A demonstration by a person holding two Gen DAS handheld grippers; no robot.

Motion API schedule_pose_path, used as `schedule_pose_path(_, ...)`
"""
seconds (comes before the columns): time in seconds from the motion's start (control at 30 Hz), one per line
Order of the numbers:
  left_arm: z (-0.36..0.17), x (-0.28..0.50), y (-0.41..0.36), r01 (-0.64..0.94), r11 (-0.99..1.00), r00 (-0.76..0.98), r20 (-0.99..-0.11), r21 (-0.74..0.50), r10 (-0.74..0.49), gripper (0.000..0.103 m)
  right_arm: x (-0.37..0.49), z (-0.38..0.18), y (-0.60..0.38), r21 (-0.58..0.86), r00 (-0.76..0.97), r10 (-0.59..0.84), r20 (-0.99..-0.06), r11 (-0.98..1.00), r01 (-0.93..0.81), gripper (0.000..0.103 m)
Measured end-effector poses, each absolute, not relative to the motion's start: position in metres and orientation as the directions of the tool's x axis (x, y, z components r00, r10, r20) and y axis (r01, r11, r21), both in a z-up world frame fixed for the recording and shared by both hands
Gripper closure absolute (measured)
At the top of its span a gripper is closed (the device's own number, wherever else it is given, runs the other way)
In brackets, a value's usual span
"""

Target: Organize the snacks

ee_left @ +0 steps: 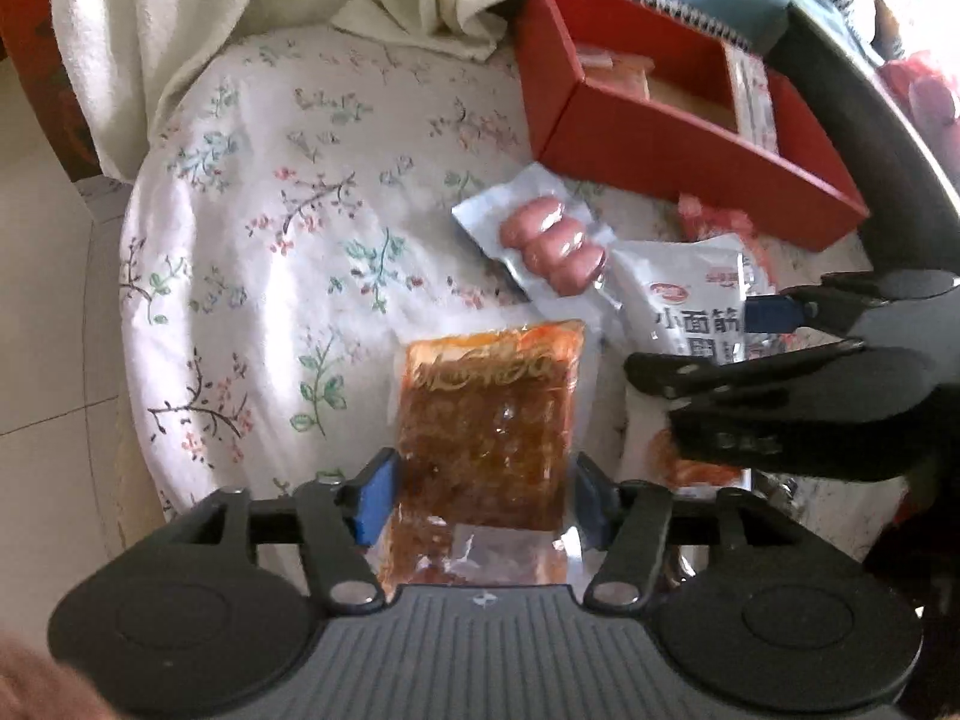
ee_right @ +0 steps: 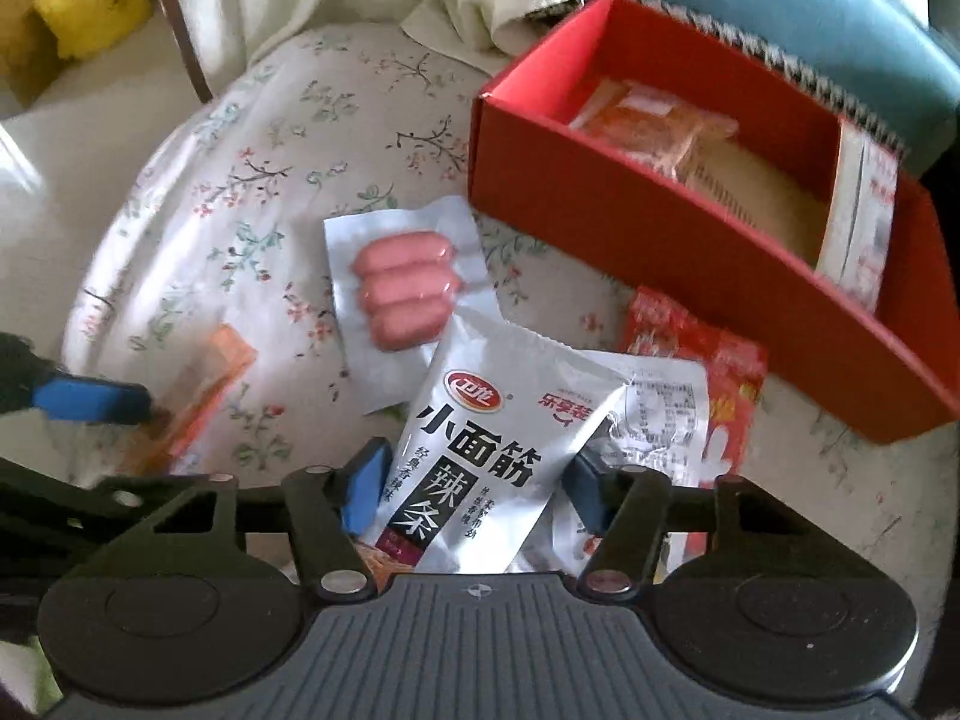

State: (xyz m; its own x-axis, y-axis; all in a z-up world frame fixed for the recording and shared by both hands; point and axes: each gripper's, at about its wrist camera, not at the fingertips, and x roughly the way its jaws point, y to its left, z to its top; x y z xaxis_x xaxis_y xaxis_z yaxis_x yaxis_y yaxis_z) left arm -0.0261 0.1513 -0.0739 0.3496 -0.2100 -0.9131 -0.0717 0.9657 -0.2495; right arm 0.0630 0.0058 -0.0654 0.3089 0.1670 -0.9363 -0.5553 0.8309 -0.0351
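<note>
in the left wrist view, the left gripper [ee_left: 480,501] sits low over a floral-print cushion [ee_left: 270,228], its blue-padded fingers [ee_left: 375,501] spread to either side of a clear packet of orange-brown spicy strips [ee_left: 486,420]; the pads stand at the packet's edges, and whether they press it cannot be told. just beyond lies a vacuum pack of pink sausages [ee_left: 549,240], its corner overlapping a silver snack pouch [ee_left: 684,306]. the right gripper [ee_left: 774,336] reaches in from the right side, one blue pad at the silver pouch. a red cardboard box [ee_left: 678,150] rests open at the cushion's far right, wrapped snacks inside, with a cream towel [ee_left: 180,30] draped behind. in the right wrist view, the right gripper [ee_right: 474,489] straddles the silver snack pouch [ee_right: 480,462], printed with black chinese characters, its fingers [ee_right: 363,489] apart on both sides of the pouch and close to its edges; a firm hold cannot be confirmed. the sausage pack [ee_right: 402,294] lies just ahead, partly under the pouch's top. a red-and-yellow wrapper [ee_right: 714,372] lies between the pouch and the red box [ee_right: 660,240], which holds an orange wrapped snack [ee_right: 648,132]. the left gripper's blue pad [ee_right: 90,399] shows at far left, beside the orange packet [ee_right: 204,390].
</note>
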Motion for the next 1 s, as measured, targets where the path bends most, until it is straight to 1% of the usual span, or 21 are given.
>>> schedule_pose_path(0.07,-0.076,-0.026,0.148,-0.058,0.970,0.345,-0.917,-0.235,-0.201,0.048,0.064,-0.066,0.005,-0.032,0.317,0.172,-0.933,0.836,-0.547,0.036)
schedule_pose_path(0.13,-0.079,-0.023,0.146,-0.055,0.972,0.333,-0.922,-0.230,-0.199,0.041,0.063,-0.066,0.008,-0.037,0.325,0.178,-0.929,0.829,-0.558,0.037)
schedule_pose_path(0.23,-0.085,-0.020,0.144,-0.051,0.975,0.326,-0.926,-0.217,-0.189,0.032,0.060,-0.065,0.005,-0.011,0.312,0.205,-0.928,0.821,-0.571,0.037)
schedule_pose_path(0.33,-0.086,-0.018,0.139,-0.046,0.980,0.329,-0.930,-0.192,-0.166,0.032,0.061,-0.062,-0.004,0.011,0.309,0.226,-0.924,0.822,-0.569,0.037)
schedule_pose_path(0.37,-0.086,-0.017,0.137,-0.042,0.983,0.331,-0.931,-0.176,-0.153,0.035,0.061,-0.060,-0.007,0.021,0.310,0.238,-0.921,0.822,-0.569,0.037)
schedule_pose_path(0.4,-0.085,-0.017,0.135,-0.037,0.987,0.339,-0.931,-0.157,-0.135,0.040,0.061,-0.057,-0.010,0.029,0.312,0.249,-0.917,0.820,-0.571,0.038)
schedule_pose_path(0.43,-0.084,-0.016,0.134,-0.035,0.988,0.344,-0.930,-0.147,-0.127,0.043,0.061,-0.054,-0.014,0.036,0.315,0.261,-0.913,0.818,-0.573,0.038)
schedule_pose_path(0.5,-0.082,-0.013,0.136,-0.055,0.987,0.345,-0.930,-0.154,-0.126,0.045,0.061,-0.047,-0.023,0.067,0.317,0.297,-0.901,0.816,-0.574,0.041)
schedule_pose_path(0.57,-0.078,-0.010,0.137,-0.078,0.985,0.357,-0.927,-0.156,-0.118,0.049,0.064,-0.041,-0.032,0.110,0.310,0.336,-0.889,0.815,-0.569,0.043)
schedule_pose_path(0.6,-0.073,-0.009,0.135,-0.075,0.985,0.373,-0.920,-0.158,-0.119,0.061,0.065,-0.038,-0.035,0.125,0.309,0.351,-0.884,0.814,-0.567,0.045)
schedule_pose_path(0.63,-0.067,-0.008,0.132,-0.073,0.984,0.390,-0.913,-0.162,-0.122,0.065,0.066,-0.035,-0.040,0.136,0.311,0.366,-0.877,0.810,-0.570,0.046)
schedule_pose_path(0.7,-0.059,-0.004,0.128,-0.079,0.983,0.405,-0.906,-0.167,-0.122,0.068,0.071,-0.035,-0.045,0.123,0.323,0.357,-0.877,0.815,-0.567,0.046)
schedule_pose_path(0.77,-0.061,0.002,0.122,-0.088,0.985,0.388,-0.916,-0.146,-0.101,0.068,0.078,-0.042,-0.051,0.148,0.300,0.362,-0.883,0.821,-0.552,0.046)
schedule_pose_path(0.8,-0.063,0.006,0.118,-0.086,0.988,0.378,-0.922,-0.127,-0.085,0.067,0.081,-0.047,-0.053,0.170,0.282,0.373,-0.884,0.818,-0.550,0.046)
schedule_pose_path(0.87,-0.068,0.010,0.110,-0.074,0.995,0.373,-0.927,-0.070,-0.037,0.059,0.079,-0.048,-0.050,0.149,0.301,0.369,-0.879,0.813,-0.563,0.045)
schedule_pose_path(0.93,-0.077,0.014,0.108,-0.080,0.996,0.348,-0.938,-0.036,-0.006,0.041,0.075,-0.049,-0.044,0.117,0.314,0.360,-0.879,0.800,-0.588,0.043)
schedule_pose_path(0.97,-0.083,0.016,0.108,-0.087,0.996,0.318,-0.948,-0.034,-0.005,0.038,0.073,-0.049,-0.043,0.112,0.318,0.359,-0.878,0.798,-0.592,0.042)
schedule_pose_path(1.0,-0.087,0.017,0.110,-0.098,0.995,0.306,-0.952,-0.027,0.004,0.029,0.072,-0.050,-0.042,0.103,0.317,0.355,-0.879,0.793,-0.601,0.041)
